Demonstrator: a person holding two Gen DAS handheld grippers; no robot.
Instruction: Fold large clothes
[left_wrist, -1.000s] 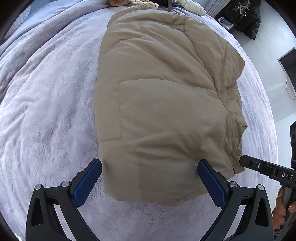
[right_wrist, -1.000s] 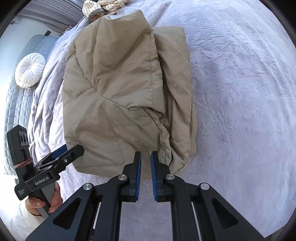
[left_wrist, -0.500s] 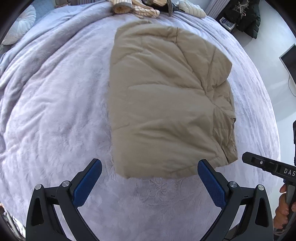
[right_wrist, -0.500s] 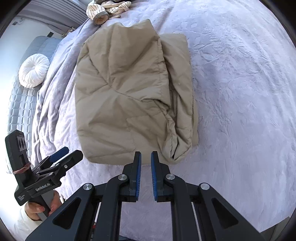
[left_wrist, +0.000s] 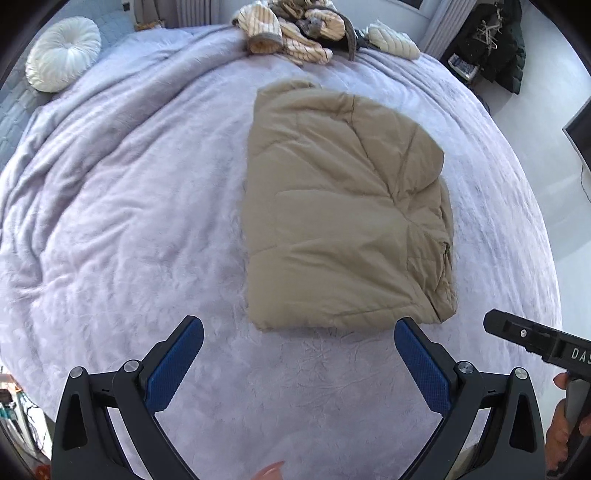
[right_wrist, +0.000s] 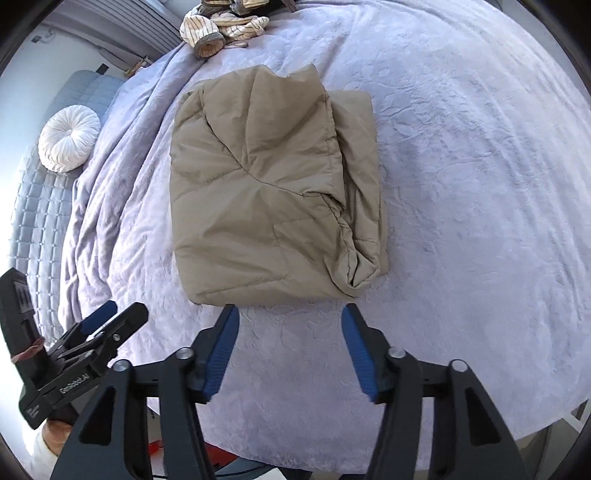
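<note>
A tan padded jacket (left_wrist: 343, 225) lies folded into a compact rectangle on the lavender bedspread (left_wrist: 129, 221). It also shows in the right wrist view (right_wrist: 273, 192), with loose bunched layers along its right edge. My left gripper (left_wrist: 297, 332) is open and empty, held above the bed just short of the jacket's near edge. My right gripper (right_wrist: 290, 319) is open and empty, also just short of the near edge. Each gripper shows in the other's view: the right one (left_wrist: 532, 339) and the left one (right_wrist: 107, 325).
A heap of striped clothes (left_wrist: 295, 33) lies at the far end of the bed, also in the right wrist view (right_wrist: 221, 26). A round white cushion (left_wrist: 62, 53) sits at far left. Dark clothes hang at the far right (left_wrist: 495, 40). The bed's near edge (right_wrist: 535, 417) drops to the floor.
Both grippers have drawn back from the jacket, which now looks smaller and farther off. The right gripper has opened from shut. The left stayed open.
</note>
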